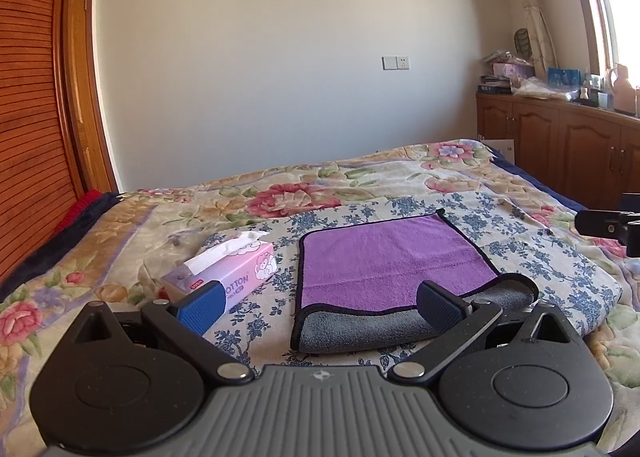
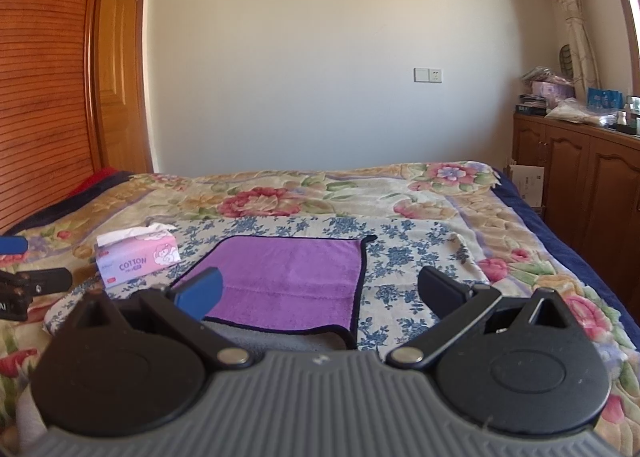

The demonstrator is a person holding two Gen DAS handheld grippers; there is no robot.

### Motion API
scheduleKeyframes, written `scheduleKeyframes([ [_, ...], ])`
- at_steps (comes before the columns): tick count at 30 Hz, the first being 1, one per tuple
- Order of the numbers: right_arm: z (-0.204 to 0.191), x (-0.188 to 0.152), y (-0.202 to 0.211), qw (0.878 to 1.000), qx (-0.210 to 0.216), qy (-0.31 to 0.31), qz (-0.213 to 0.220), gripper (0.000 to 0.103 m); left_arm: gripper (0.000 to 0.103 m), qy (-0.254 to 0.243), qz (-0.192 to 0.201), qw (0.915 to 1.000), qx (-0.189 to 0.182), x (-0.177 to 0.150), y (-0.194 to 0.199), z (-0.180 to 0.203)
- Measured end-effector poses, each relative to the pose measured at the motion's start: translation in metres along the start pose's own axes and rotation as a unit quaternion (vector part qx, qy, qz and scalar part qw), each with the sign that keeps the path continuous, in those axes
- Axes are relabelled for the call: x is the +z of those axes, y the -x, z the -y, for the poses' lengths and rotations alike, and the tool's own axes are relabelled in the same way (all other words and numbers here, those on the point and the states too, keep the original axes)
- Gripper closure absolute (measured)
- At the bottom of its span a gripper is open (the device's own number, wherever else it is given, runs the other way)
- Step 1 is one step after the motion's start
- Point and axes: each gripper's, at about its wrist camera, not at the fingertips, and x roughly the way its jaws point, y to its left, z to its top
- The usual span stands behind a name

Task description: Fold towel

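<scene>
A purple towel (image 1: 384, 257) with black trim lies on a blue-flowered cloth on the bed, its grey underside (image 1: 360, 327) showing along the near edge. It also shows in the right wrist view (image 2: 288, 277). My left gripper (image 1: 318, 307) is open and empty, hovering just in front of the towel's near edge. My right gripper (image 2: 320, 293) is open and empty, above the towel's near right corner. Part of the right gripper shows at the right edge of the left wrist view (image 1: 612, 223).
A pink tissue box (image 1: 224, 277) lies left of the towel on the bed, also in the right wrist view (image 2: 136, 257). A wooden wardrobe (image 1: 36, 97) stands at left. Wooden cabinets (image 1: 560, 145) with clutter stand at right. A floral blanket (image 1: 300, 193) covers the bed.
</scene>
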Motion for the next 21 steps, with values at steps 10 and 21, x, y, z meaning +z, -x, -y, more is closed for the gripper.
scheduleKeyframes([
  [10, 0.005, 0.000, -0.025, 0.999, 0.019, 0.003, -0.030, 0.000, 0.000, -0.010, -0.011, 0.9999, -0.009, 0.006, -0.032, -0.002],
  [21, 0.006, 0.001, -0.056, 0.998, 0.034, 0.021, -0.057, 0.000, 0.000, 0.002, -0.029, 0.9995, -0.016, 0.006, -0.067, -0.013],
])
